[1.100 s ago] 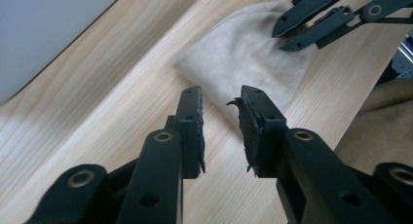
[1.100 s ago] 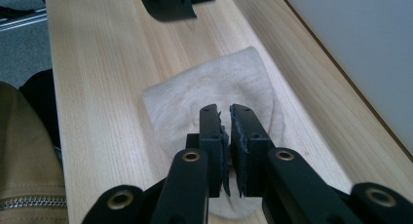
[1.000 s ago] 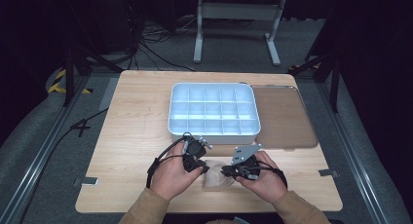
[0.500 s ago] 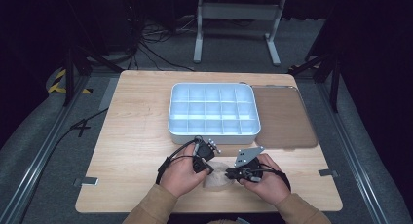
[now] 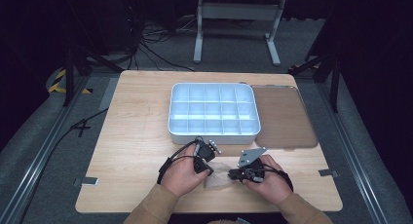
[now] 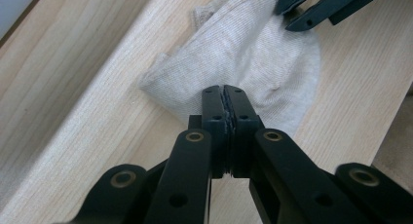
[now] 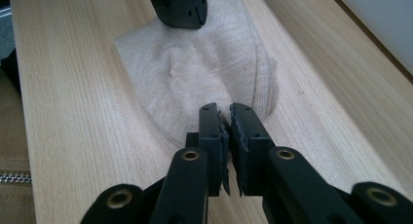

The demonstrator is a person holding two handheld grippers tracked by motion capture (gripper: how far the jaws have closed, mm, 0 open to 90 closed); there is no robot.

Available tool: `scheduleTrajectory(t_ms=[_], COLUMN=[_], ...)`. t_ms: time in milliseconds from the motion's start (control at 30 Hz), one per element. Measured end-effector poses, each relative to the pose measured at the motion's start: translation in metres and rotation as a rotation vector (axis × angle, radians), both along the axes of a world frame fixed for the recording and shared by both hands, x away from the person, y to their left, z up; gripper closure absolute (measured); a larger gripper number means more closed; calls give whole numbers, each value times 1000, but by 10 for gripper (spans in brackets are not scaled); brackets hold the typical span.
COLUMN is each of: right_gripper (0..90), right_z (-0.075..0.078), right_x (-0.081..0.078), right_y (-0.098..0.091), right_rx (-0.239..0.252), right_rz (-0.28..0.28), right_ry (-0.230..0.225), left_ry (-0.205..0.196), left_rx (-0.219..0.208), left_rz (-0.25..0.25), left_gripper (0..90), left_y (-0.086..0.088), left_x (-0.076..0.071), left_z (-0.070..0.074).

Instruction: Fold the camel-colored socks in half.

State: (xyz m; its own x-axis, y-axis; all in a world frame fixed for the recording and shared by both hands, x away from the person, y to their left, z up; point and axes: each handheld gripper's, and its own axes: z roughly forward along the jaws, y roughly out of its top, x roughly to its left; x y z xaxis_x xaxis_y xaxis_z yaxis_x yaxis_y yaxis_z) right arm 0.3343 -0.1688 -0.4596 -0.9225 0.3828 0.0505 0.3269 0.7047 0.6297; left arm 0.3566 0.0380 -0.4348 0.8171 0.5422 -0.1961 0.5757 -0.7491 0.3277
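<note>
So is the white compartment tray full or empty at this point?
Empty. In the high view every compartment of the white tray shows a bare pale floor; the beige sock lies on the table near the person.

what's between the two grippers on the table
A beige sock lies on the wooden table between the left gripper and right gripper, each at one end, seen in the high view.

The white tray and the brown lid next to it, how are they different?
The white tray is split into many small compartments; the brown lid is one flat, plain sheet. The white tray has raised walls and sits mid-table; the brown lid lies low at its right side. Both are rounded rectangles resting on the wooden table.
</note>
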Motion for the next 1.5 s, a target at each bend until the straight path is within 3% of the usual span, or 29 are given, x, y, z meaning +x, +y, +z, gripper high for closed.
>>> scheduleTrajectory(t_ms=[167, 533, 733, 833, 933, 1100, 1500], right_gripper=[836, 840, 844, 847, 846, 876, 873], right_z=[0, 1, 7, 11, 13, 13, 3], right_x=[-1, -5, -8, -11, -12, -14, -10], right_y=[0, 2, 2, 4, 5, 8, 13], right_rx=[-3, -2, 19, 46, 62, 109, 126], right_rz=[-5, -12, -21, -17, -18, -23, -37], right_ry=[-7, -32, -66, -79, -78, -63, -7], left_ry=[-3, -54, -72, -49, -66, -74, -10], left_rx=[-3, -81, -66, -55, -48, -49, 12], left_rz=[0, 34, 53, 45, 37, 26, 35], left_gripper=[880, 865, 847, 771, 742, 726, 711], left_y=[1, 17, 30, 36, 39, 44, 47], left_x=[0, -3, -5, -5, -7, -11, -11], left_z=[2, 26, 31, 31, 32, 32, 16])
